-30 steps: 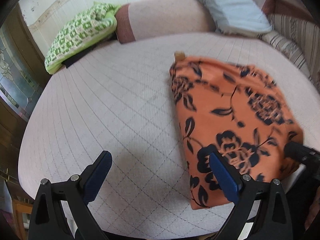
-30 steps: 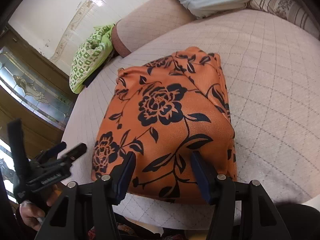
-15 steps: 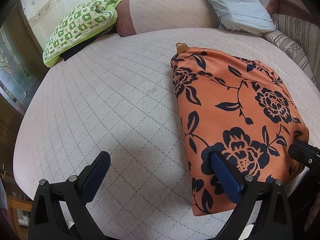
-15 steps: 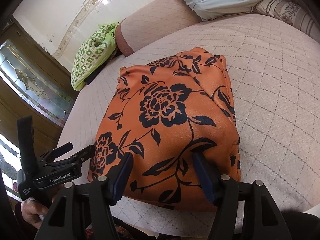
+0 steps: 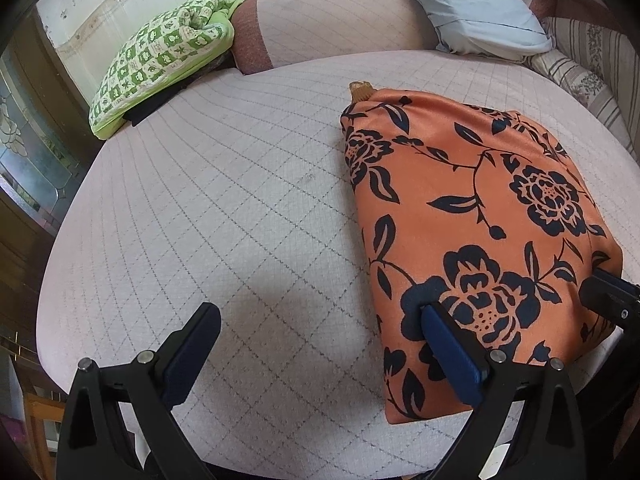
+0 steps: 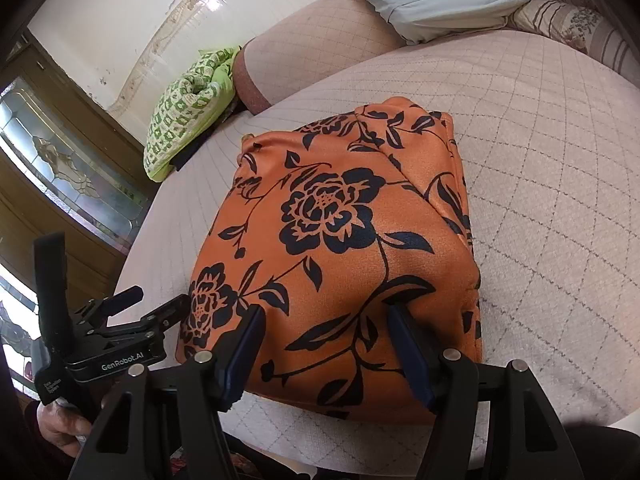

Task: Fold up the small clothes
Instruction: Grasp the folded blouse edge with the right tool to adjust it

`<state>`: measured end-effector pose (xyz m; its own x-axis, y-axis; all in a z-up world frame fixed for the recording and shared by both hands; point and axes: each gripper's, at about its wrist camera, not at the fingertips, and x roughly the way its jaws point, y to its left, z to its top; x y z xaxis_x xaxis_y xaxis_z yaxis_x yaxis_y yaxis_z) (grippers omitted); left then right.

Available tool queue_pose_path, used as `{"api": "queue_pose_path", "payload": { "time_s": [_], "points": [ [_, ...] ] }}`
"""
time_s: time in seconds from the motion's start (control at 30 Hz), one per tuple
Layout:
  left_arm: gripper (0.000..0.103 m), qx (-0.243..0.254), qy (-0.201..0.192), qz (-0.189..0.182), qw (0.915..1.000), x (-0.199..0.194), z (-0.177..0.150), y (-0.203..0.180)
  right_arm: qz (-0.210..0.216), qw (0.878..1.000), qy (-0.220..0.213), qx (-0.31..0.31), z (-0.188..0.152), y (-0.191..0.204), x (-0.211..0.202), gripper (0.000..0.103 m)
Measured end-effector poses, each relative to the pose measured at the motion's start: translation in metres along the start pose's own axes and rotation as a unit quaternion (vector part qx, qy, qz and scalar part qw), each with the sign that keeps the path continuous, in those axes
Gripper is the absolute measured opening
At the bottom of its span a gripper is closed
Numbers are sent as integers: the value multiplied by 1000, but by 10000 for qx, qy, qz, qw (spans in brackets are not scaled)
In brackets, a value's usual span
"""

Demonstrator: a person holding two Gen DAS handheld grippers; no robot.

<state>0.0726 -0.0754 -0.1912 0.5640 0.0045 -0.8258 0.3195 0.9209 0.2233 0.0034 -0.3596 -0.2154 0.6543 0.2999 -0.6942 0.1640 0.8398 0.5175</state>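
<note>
An orange garment with a dark floral print (image 5: 472, 232) lies folded into a rough rectangle on the quilted pale bed surface (image 5: 224, 216); it also shows in the right wrist view (image 6: 340, 240). My left gripper (image 5: 320, 320) is open, empty, at the garment's near left corner, its right finger over the cloth edge. My right gripper (image 6: 324, 316) is open, empty, just above the garment's near edge. The left gripper also appears at the left of the right wrist view (image 6: 152, 304).
A green patterned cushion (image 5: 160, 56) lies at the far left by a pink bolster (image 5: 328, 16). A light blue pillow (image 5: 480, 8) and striped bedding (image 5: 592, 64) sit at the far right. A wooden glass-panelled door (image 6: 60, 168) stands to the left.
Both grippers have drawn back slightly from the garment and stay open. The garment lies as before.
</note>
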Motion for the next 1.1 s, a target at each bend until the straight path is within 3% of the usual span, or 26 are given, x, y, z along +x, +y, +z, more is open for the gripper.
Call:
{"api": "queue_pose_path", "payload": {
  "time_s": [0.2,0.33,0.5,0.67,0.77,0.87,1.1],
  "points": [
    [100,-206,247,-206,9993,2,6,6,223,9993,-81,282,3,-6,-9,67],
    [100,-210,58,-198,9996,-7,16,16,417,9968,-579,350,16,-5,-28,67],
    [100,-402,95,-295,9987,-4,27,21,602,9932,-831,543,68,-4,-23,66],
    [100,-97,275,-115,9995,12,28,5,656,9930,-609,770,110,-4,17,66],
    [100,-82,199,-133,9997,14,30,3,814,9904,-346,1061,116,-14,45,66],
    [100,66,228,-120,9996,22,30,-2,631,9912,-56,1165,111,-28,70,67],
    [102,153,156,71,9997,19,28,-8,677,9923,-180,1023,104,-27,58,67]
  ]
}}
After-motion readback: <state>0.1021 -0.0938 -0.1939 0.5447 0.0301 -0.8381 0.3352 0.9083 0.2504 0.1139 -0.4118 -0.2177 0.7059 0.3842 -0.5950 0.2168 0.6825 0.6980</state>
